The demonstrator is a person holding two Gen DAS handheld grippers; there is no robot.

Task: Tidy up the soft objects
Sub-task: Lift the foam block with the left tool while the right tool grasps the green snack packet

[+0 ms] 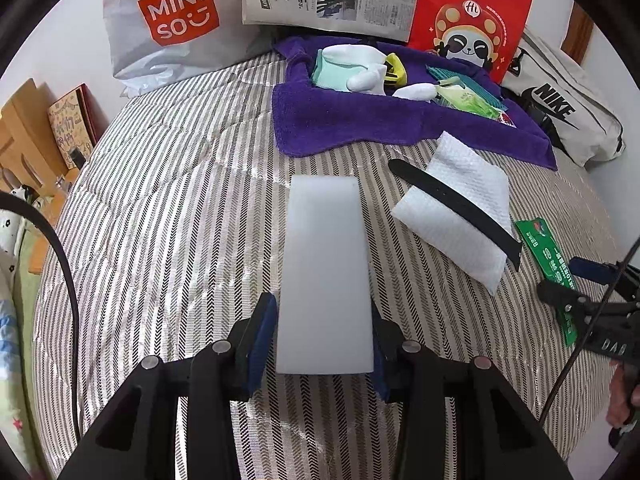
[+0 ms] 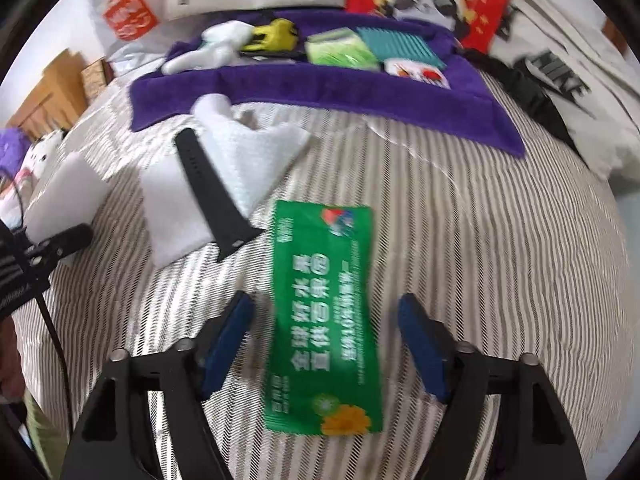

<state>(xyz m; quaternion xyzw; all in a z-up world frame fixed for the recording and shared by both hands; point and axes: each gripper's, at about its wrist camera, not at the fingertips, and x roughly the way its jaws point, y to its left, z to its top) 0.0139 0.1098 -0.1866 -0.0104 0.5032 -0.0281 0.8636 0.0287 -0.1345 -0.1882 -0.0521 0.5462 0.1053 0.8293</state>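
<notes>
The left gripper (image 1: 324, 336) squeezes a white foam block (image 1: 325, 276) between its 2 blue pads, just over the striped blanket (image 1: 180, 208). The right gripper (image 2: 324, 344) has its jaws apart around a green packet (image 2: 322, 320) lying flat on the blanket, and the pads do not touch it. Nearby, a black watch strap (image 2: 208, 196) lies across a white paper towel (image 2: 248, 160), in front of the purple towel (image 1: 352, 120) full of small things.
</notes>
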